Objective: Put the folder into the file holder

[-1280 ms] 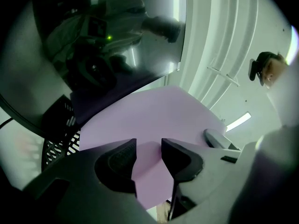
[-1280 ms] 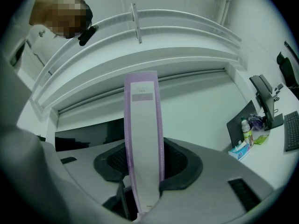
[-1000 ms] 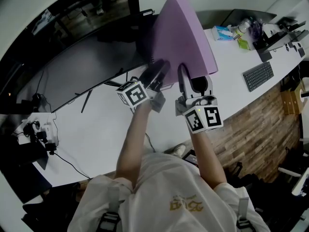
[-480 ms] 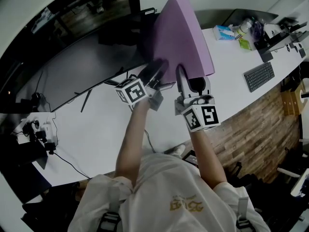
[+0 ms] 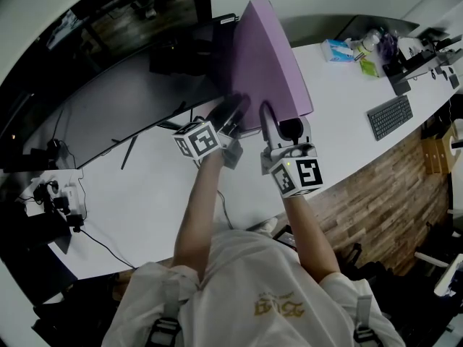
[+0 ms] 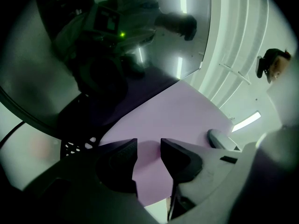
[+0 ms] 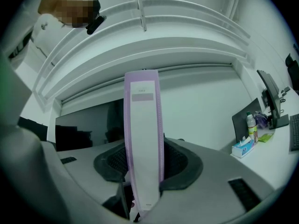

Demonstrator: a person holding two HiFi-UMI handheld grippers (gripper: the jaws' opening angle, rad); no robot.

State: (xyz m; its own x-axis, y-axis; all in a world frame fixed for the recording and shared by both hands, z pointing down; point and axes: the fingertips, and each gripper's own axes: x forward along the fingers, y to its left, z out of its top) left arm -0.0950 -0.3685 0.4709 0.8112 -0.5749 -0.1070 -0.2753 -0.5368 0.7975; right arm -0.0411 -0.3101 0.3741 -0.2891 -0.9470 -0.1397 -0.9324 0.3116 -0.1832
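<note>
**Item 1, folder** [image 5: 271,56]. Purple, thick-spined, with a pale labelled spine. It is held upright and clear of the desk, spine toward the person, and leans away toward the back of the desk. Its far lower end is just at the file holder and not yet seated in it. Judged reason for the pose: held upright, spine outward, it can go into a narrow slot and leave the label readable.

**Item 2, right gripper** [image 5: 278,121]. Clamped across the folder's spine near the bottom, with a pad on either side of the pale strip. This hold carries the weight and keeps the folder vertical.

**Item 3, left gripper** [image 5: 235,108]. At the folder's lower left corner. Its own view shows purple filling the gap between the jaws, which appear to be pressed on it. Judged purpose: a second hold low down stops the tall folder from swinging or twisting as it is guided in.

**Item 4, file holder** [image 5: 221,45]. Dark and upright, directly behind the folder, with part of a mesh wall visible in the left gripper view. The interior is hidden, so free room inside cannot be told.

**Item 5, desk** [image 5: 159,194]. White and curved.

**Item 6, monitor** [image 5: 123,85]. Large and dark, just left of the holder, close enough to limit sideways swing.

**Item 7, keyboard** [image 5: 388,116] **and tissue box** [image 5: 334,49]. Both sit well apart to the right, out of the way.
</note>
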